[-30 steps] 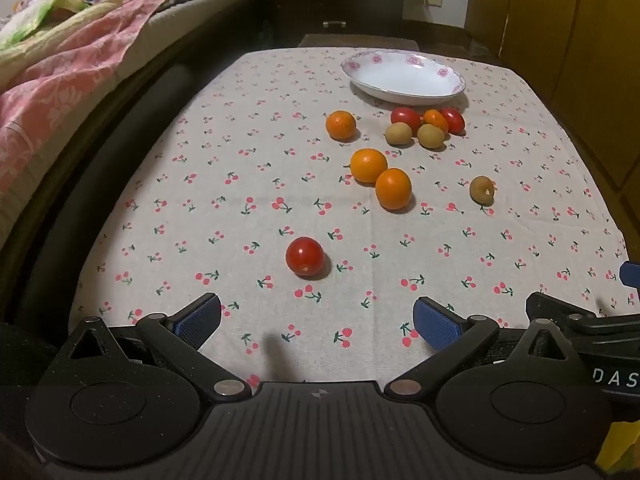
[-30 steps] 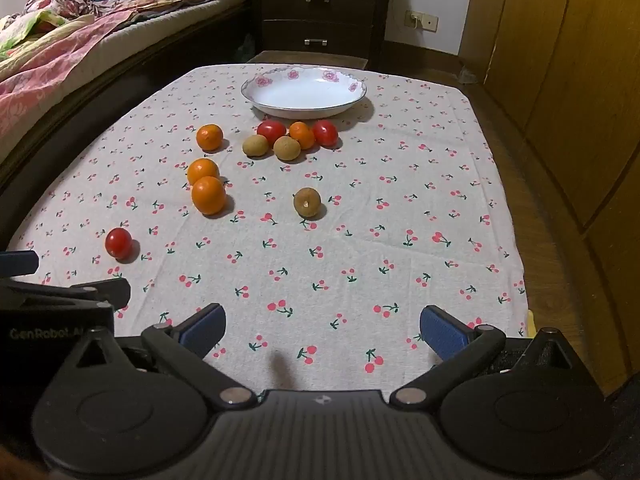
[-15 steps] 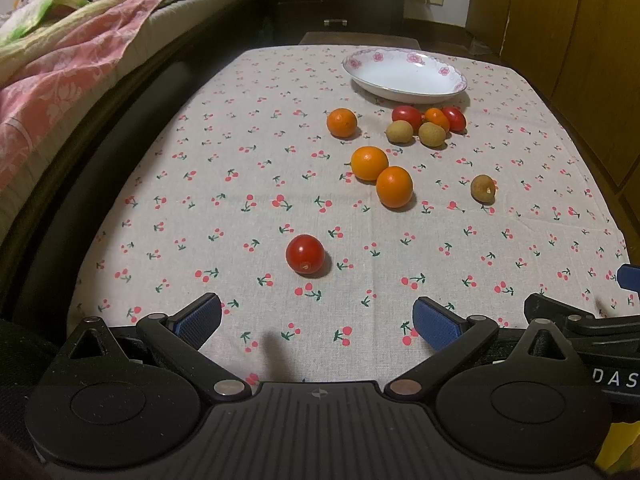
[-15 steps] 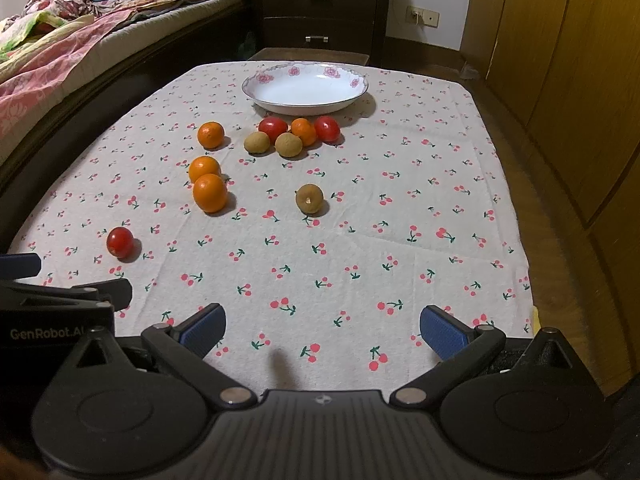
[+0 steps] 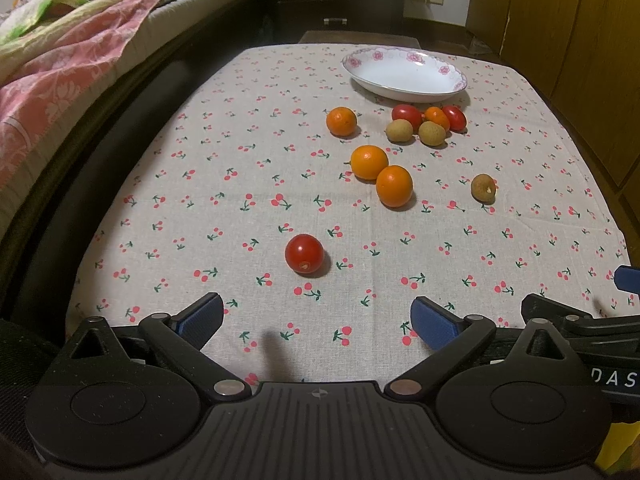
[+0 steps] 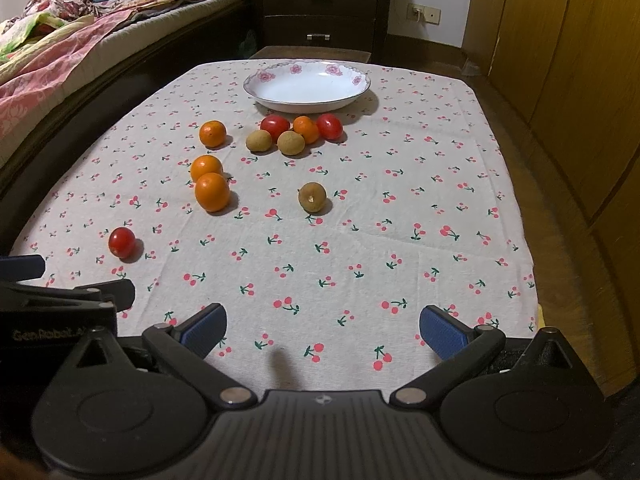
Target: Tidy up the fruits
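Since the white flowered dish (image 6: 307, 90) holds nothing yet, you have the whole sorting job ahead of you: no fruit looks to have been gathered. Every piece lies loose on the cherry-print counter (image 6: 420, 208). Just in front of the dish sits a tight cluster of two red tomatoes (image 6: 275, 127), a small orange fruit and two tan longans (image 6: 291, 142). A lone orange (image 6: 213, 133) rests to the left of that cluster, and two touching oranges (image 6: 212, 192) lie farther from the dish. One longan (image 6: 312, 197) sits alone, and a single tomato (image 5: 304, 253) lies farthest from the dish, nearest your left gripper (image 5: 316, 316). Both your left gripper and right gripper (image 6: 323, 325) have jaws spread wide, holding nothing. I judge that near tomato your likeliest first pick.
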`<state>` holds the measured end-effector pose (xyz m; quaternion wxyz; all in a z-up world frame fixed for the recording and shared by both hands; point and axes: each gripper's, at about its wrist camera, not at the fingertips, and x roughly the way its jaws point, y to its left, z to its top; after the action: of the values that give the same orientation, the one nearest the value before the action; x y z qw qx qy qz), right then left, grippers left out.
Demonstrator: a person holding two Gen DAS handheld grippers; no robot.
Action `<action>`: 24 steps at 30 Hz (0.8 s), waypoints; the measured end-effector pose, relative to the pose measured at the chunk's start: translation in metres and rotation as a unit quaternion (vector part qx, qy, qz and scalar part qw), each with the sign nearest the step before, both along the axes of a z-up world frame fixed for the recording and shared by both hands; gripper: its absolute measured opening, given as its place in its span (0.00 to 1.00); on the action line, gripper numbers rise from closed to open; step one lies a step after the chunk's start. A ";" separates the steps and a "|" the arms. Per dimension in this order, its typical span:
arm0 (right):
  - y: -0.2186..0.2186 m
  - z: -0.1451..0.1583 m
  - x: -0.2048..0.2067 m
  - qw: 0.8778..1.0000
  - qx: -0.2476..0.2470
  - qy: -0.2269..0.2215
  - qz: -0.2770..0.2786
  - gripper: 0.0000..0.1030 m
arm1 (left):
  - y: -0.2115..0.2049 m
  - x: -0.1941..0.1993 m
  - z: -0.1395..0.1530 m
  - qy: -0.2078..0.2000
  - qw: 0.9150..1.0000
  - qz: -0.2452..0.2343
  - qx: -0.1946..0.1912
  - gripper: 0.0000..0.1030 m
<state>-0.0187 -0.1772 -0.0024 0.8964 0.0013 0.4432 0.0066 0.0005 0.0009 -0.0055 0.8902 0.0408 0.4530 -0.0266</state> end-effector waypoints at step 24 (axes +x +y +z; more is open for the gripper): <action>0.001 -0.001 0.006 1.000 0.016 0.003 0.002 0.99 | 0.002 0.005 0.000 0.006 1.000 0.008 -0.008 0.94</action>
<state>-0.0130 -0.1763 -0.0030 0.8948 0.0141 0.4459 0.0157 0.0056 0.0026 -0.0055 0.8880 0.0300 0.4583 -0.0229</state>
